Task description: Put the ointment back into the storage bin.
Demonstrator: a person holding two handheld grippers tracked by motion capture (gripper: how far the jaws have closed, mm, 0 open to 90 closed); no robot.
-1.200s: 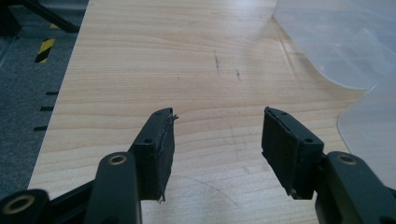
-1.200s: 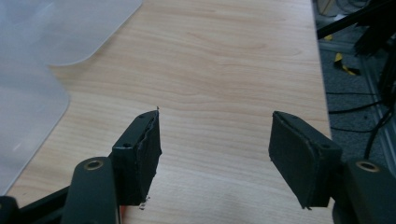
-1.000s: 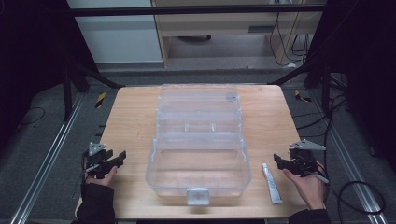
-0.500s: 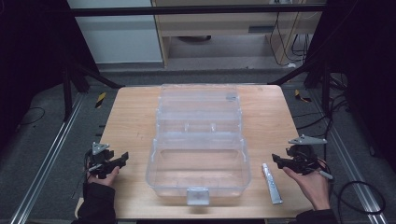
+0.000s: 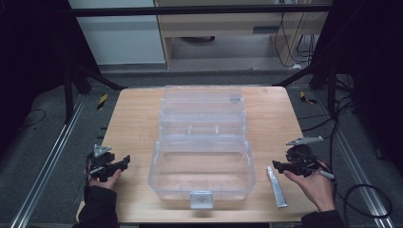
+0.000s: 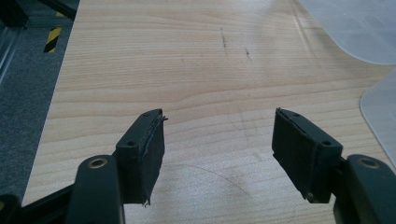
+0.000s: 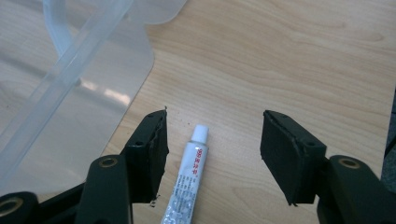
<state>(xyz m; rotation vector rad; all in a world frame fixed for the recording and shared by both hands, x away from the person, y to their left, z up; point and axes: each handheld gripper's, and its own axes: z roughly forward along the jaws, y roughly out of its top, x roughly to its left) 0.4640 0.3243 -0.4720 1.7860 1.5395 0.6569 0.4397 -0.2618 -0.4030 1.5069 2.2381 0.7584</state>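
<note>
Wooden table (image 5: 138,123): right gripper (image 7: 212,154) jaws apart above glue tube (image 7: 187,184), untouched; left gripper (image 6: 217,154) just opened wide, empty.

Both grippers black; left gripper (image 5: 124,160) w/ grey 3-cornered top plate; right gripper (image 5: 277,166) same, cable trailing; brass rivets at jaw arms, frayed pads (image 6: 152,144); dark sleeves (image 5: 97,206).
</note>
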